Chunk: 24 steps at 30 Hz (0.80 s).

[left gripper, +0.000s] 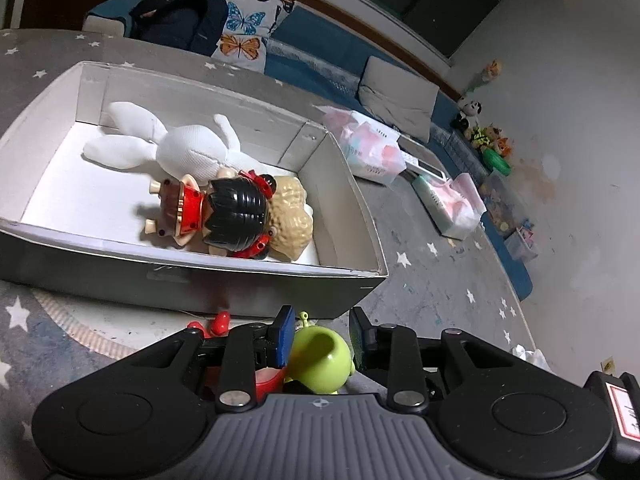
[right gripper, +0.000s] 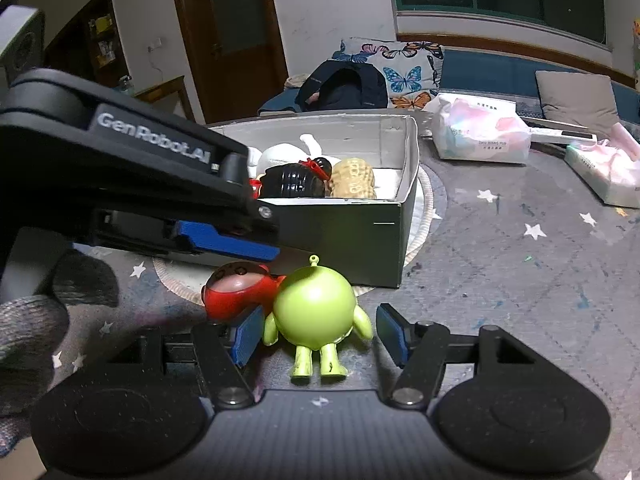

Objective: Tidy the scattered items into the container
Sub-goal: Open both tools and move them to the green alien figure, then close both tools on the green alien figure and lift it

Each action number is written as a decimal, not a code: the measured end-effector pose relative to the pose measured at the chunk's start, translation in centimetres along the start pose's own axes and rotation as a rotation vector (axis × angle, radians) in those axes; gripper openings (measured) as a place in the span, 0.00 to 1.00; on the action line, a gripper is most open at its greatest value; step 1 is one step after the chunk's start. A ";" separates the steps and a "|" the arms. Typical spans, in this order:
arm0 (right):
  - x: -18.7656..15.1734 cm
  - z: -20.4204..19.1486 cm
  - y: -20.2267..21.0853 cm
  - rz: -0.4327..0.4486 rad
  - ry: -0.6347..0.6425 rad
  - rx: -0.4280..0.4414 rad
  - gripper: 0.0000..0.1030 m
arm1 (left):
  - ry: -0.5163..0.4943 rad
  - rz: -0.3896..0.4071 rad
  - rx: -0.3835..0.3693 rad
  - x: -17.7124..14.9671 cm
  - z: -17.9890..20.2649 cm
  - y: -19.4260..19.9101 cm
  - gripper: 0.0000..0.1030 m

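Observation:
A grey cardboard box (left gripper: 352,284) (right gripper: 360,240) on the star-patterned rug holds a white plush rabbit (left gripper: 176,148), a black-haired doll in red (left gripper: 224,212) and a tan peanut toy (left gripper: 292,220). A green round figure (left gripper: 316,360) (right gripper: 316,308) lies on the rug in front of the box, against a red toy (right gripper: 236,292) (left gripper: 220,322). My left gripper (left gripper: 320,340) is open, its jaws either side of the green figure from above. My right gripper (right gripper: 316,336) is open too, its jaws flanking the figure's body without touching it.
Tissue packs (right gripper: 480,136) (left gripper: 452,204) lie on the rug to the right of the box. A sofa with butterfly cushions (right gripper: 404,72) and a dark bag (right gripper: 344,84) stands behind. Small toys (left gripper: 492,144) line the wall.

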State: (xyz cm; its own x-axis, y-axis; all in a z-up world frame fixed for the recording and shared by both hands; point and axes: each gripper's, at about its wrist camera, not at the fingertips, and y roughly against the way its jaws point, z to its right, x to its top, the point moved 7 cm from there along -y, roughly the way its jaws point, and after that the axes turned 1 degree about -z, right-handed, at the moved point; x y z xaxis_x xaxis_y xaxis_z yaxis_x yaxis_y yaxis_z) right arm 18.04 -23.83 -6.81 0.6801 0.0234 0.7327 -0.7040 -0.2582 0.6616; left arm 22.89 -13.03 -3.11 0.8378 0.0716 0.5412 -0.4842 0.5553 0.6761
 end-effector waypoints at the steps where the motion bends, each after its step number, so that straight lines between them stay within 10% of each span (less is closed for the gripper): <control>1: 0.0 0.0 0.0 -0.001 -0.002 0.003 0.58 | -0.001 -0.004 0.002 0.0 0.0 -0.2 0.31; 24: -0.8 1.3 0.9 0.009 -0.038 0.004 0.55 | -0.049 -0.066 0.001 -1.0 0.9 -2.2 0.35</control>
State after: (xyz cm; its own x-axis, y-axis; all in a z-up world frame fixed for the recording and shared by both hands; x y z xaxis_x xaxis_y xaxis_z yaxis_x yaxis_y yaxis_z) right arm 17.13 -25.33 -7.03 0.6811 -0.0152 0.7320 -0.7093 -0.2619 0.6545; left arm 22.91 -15.09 -4.70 0.8546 -0.0061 0.5193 -0.4286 0.5564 0.7119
